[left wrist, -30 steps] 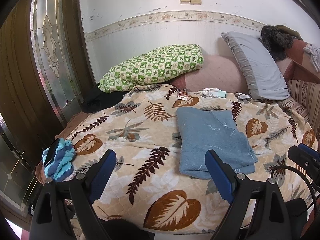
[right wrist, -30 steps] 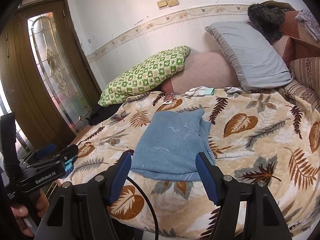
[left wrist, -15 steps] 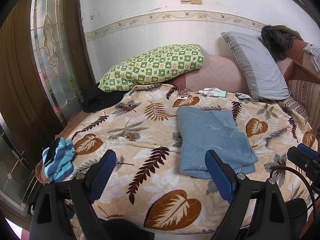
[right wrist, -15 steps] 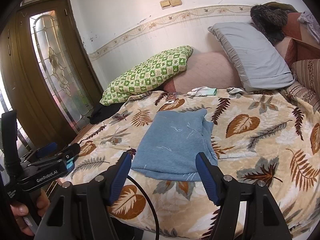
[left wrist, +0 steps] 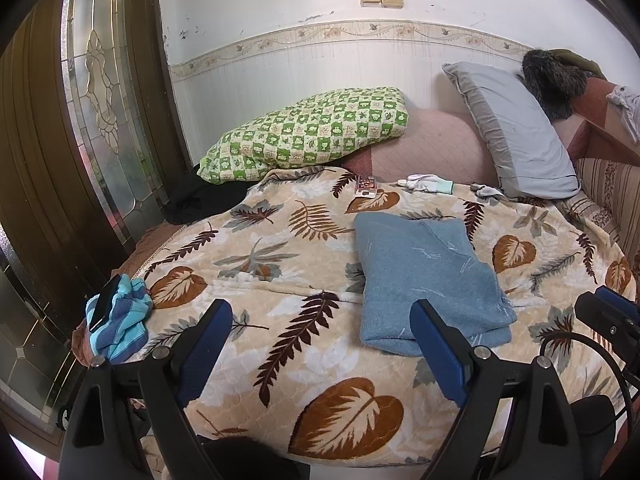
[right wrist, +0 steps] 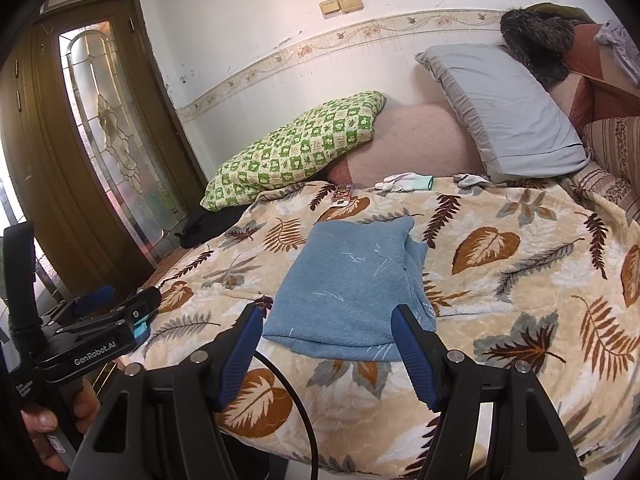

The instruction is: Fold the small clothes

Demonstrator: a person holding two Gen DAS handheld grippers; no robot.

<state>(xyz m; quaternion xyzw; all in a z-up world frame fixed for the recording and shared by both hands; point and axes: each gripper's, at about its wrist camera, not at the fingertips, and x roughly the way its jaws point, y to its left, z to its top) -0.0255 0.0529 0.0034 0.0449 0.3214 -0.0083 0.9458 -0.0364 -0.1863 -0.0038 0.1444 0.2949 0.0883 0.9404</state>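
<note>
A folded light-blue garment [left wrist: 424,276] [right wrist: 352,288] lies flat on the leaf-patterned bedspread [left wrist: 280,280] [right wrist: 520,280]. My left gripper [left wrist: 320,328] hovers open over the bed's near edge, to the left of the garment, nothing between its blue pads. My right gripper [right wrist: 326,334] is open too, held just short of the garment's near hem without touching it. A striped blue-and-turquoise cloth [left wrist: 118,322] with a dark phone on top sits at the bed's left edge.
Against the wall lean a green checked pillow [left wrist: 308,132], a pink cushion [left wrist: 432,144] and a grey pillow [left wrist: 516,136]. White gloves [left wrist: 430,184] and a small card [left wrist: 366,192] lie near them. A glass-panelled door [left wrist: 100,120] stands left. A hand [right wrist: 48,432] holds the left gripper.
</note>
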